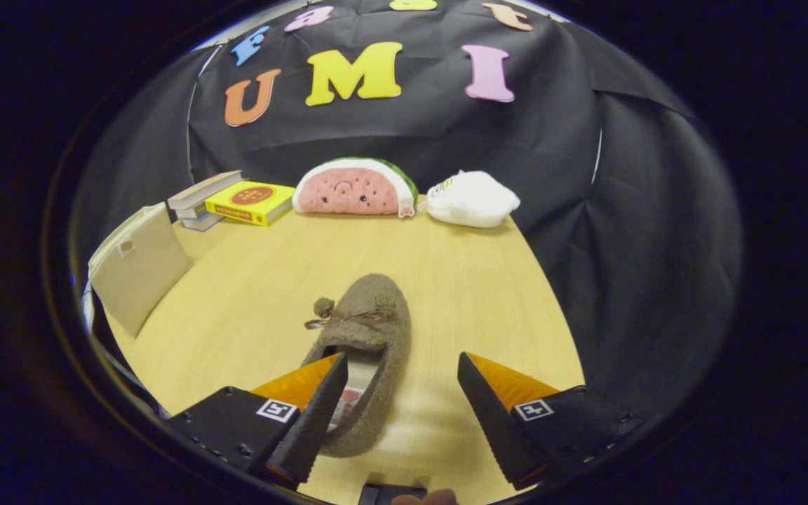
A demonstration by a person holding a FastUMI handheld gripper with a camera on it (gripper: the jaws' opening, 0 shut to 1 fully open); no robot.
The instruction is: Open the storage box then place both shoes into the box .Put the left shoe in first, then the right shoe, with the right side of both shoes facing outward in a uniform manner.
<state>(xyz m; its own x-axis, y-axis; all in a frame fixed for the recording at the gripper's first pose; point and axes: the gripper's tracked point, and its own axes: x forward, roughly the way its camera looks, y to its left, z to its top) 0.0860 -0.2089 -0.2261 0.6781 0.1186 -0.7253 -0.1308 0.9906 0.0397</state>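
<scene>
Claw (400, 393) spread wide, gripping nothing, fingers straddling the rear half of the grey-brown shoe (365, 351), which lies on the worktop (474, 294) toe pointing away, pom-pom bow on top. Left finger (316, 414) over the shoe's open heel, right finger (492, 414) well clear of its right flank. Off-centre as it stands, so closing from here would likely pinch only the soft collar, letting the shoe sag, twist or slip out. Leaning beige lid or flap of the storage box (141, 263) far to the shoe's left, apparently open; box body cut off, interior impossible to see. Second shoe's whereabouts unknown. Left or right shoe: hard to tell. Books, watermelon plush and white pouch beyond the toe.
</scene>
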